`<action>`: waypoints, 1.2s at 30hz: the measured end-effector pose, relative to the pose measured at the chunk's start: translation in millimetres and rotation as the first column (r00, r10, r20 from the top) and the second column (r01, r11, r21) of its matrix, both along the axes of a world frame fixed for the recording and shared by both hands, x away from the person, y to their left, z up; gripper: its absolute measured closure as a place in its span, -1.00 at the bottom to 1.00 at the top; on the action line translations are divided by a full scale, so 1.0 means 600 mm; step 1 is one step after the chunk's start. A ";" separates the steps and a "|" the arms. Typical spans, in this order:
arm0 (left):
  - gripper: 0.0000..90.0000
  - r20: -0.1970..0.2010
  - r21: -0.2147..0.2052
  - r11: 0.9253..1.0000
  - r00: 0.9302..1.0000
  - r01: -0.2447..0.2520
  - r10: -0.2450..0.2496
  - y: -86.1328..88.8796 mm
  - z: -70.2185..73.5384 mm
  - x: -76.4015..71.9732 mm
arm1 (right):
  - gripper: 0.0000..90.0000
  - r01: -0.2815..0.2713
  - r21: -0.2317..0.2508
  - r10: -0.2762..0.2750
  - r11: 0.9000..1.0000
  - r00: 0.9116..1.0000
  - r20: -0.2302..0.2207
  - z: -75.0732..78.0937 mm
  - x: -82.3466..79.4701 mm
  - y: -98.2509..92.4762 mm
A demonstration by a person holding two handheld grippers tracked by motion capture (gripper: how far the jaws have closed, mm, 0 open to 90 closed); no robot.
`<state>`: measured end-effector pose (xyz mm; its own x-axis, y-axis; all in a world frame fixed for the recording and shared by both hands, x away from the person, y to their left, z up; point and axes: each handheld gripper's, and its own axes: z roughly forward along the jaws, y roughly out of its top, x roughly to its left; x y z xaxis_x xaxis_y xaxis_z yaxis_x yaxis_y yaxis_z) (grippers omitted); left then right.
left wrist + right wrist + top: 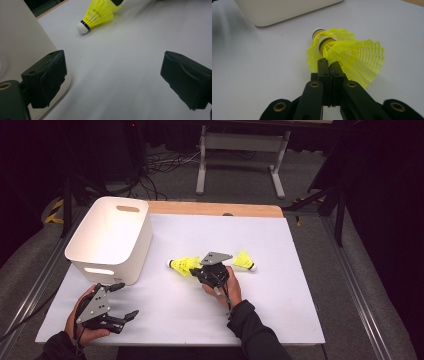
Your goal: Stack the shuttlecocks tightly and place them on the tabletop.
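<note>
Two grippers, two yellow shuttlecocks and one white bin on a white-topped table in a dark room.

The table [280, 320] has a white sheet over a wooden top whose far edge shows bare; grey carpet, loose cables and one metal frame lie beyond it. Farthest left, the left gripper [122, 301] rests in a hand near the front edge, jaws spread wide with nothing between them, the one white bin [111, 239] just beyond it. To the right of that gripper, the right gripper [329, 65] is clenched on the skirt of the first shuttlecock [347, 55], cork pointing away from it toward the bin. The second shuttlecock [244, 261] lies on the sheet just right of the right gripper, apart from it.
</note>
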<state>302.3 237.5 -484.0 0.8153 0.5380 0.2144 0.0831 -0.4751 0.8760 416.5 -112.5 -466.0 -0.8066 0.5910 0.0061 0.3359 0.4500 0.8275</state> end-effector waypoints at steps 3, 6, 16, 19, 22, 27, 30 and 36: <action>-0.84 0.002 0.004 1.000 1.000 0.000 0.000 0.000 0.000 0.000 | 1.00 0.001 0.003 -0.001 1.000 1.000 -0.002 -0.001 -0.001 0.003; -0.84 0.001 0.005 1.000 1.000 0.001 -0.001 -0.001 0.000 -0.001 | 0.99 0.003 0.004 -0.003 1.000 1.000 -0.006 -0.003 -0.002 0.004; -0.84 0.005 0.017 1.000 1.000 -0.001 0.001 -0.002 -0.001 -0.001 | 0.93 0.015 -0.014 -0.015 1.000 1.000 -0.016 -0.009 0.002 0.006; -0.84 0.003 0.017 1.000 1.000 -0.001 0.001 -0.002 -0.001 -0.001 | 0.90 0.019 -0.021 -0.020 1.000 1.000 -0.024 -0.013 0.004 0.006; -0.84 0.003 0.018 1.000 1.000 0.000 0.000 -0.002 -0.002 -0.001 | 0.87 0.019 -0.027 -0.020 0.999 0.999 -0.029 -0.014 0.005 0.007; -0.84 0.003 0.017 1.000 1.000 -0.001 0.000 -0.002 -0.002 -0.001 | 0.73 0.038 -0.038 -0.039 0.999 0.999 -0.031 -0.017 0.007 0.008; -0.84 0.004 0.019 1.000 1.000 0.000 0.000 -0.002 -0.002 -0.001 | 0.64 0.045 -0.043 -0.046 0.998 0.999 -0.025 -0.016 0.006 0.007; -0.84 0.002 0.015 1.000 1.000 0.000 0.000 -0.002 -0.001 -0.002 | 0.44 0.065 -0.067 -0.065 0.996 0.998 -0.002 -0.011 0.002 0.007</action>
